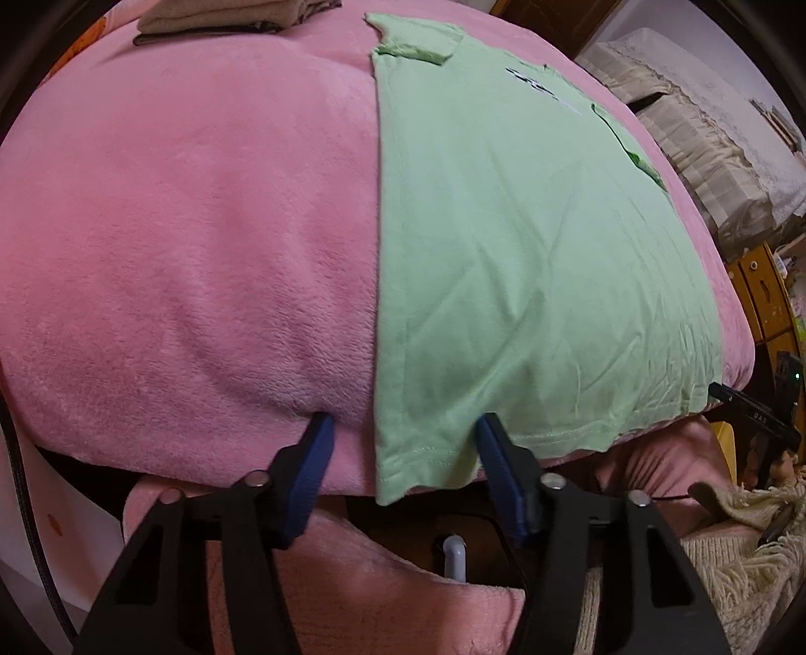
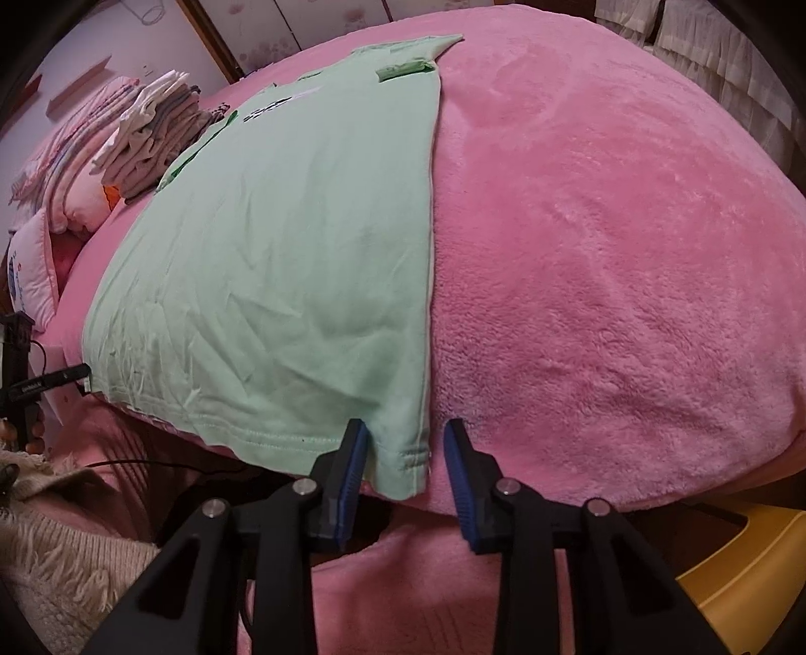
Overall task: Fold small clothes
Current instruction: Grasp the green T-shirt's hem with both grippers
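A light green T-shirt lies flat on a pink fleece blanket, both sleeves folded in, hem toward me. My left gripper is open, its blue-padded fingers astride the shirt's near left hem corner. In the right wrist view the same shirt lies left of centre on the blanket. My right gripper is open, its fingers astride the near right hem corner. Neither gripper has closed on the cloth.
A stack of folded clothes and patterned pillows lie at the far left of the bed. Folded brown cloth sits at the far edge. A yellow stool stands below right. A cream shaggy rug lies beside the bed.
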Motion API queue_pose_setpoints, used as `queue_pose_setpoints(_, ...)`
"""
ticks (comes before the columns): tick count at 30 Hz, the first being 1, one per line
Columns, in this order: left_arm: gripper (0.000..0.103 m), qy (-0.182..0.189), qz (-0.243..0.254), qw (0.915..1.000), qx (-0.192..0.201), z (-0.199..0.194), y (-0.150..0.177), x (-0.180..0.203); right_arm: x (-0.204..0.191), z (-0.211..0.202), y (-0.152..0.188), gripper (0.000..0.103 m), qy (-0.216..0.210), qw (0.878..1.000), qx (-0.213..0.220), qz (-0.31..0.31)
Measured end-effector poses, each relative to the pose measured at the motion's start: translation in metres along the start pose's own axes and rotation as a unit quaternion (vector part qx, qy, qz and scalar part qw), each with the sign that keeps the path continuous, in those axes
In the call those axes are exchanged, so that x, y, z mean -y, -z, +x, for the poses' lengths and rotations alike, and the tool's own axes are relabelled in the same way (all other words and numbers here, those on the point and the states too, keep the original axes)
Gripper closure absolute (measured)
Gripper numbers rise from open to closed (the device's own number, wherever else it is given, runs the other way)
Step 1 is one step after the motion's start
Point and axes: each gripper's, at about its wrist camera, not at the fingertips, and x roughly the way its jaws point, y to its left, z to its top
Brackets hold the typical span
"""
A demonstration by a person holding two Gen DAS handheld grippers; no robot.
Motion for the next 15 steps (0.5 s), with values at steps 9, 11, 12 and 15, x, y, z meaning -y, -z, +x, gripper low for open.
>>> queue_pose_setpoints(9,0.079,-0.007,0.017,0.9998,-0.009,0.004,-0.003,0.008,-0.005,0.002,-0.003,0.088,-0.009,1.000,-0.009,-0.013)
queue_pose_setpoints(11,0.094,-0.006,0.020,0.9996,-0.018,0.008,-0.002,0.014,-0.009,0.003,-0.005,0.097,-0.011,1.000,-0.013,-0.020)
queue_pose_setpoints(12,0.096,-0.014,0.025,0.9994,-0.017,0.009,-0.002,0.019,-0.012,0.002,-0.005,0.098,-0.007,1.000,-0.014,-0.027)
queue_pose_setpoints(15,0.098,-0.030,0.039,0.9986,-0.017,0.006,-0.001,0.027,-0.023,-0.002,-0.006,0.099,-0.001,0.999,-0.013,-0.052)
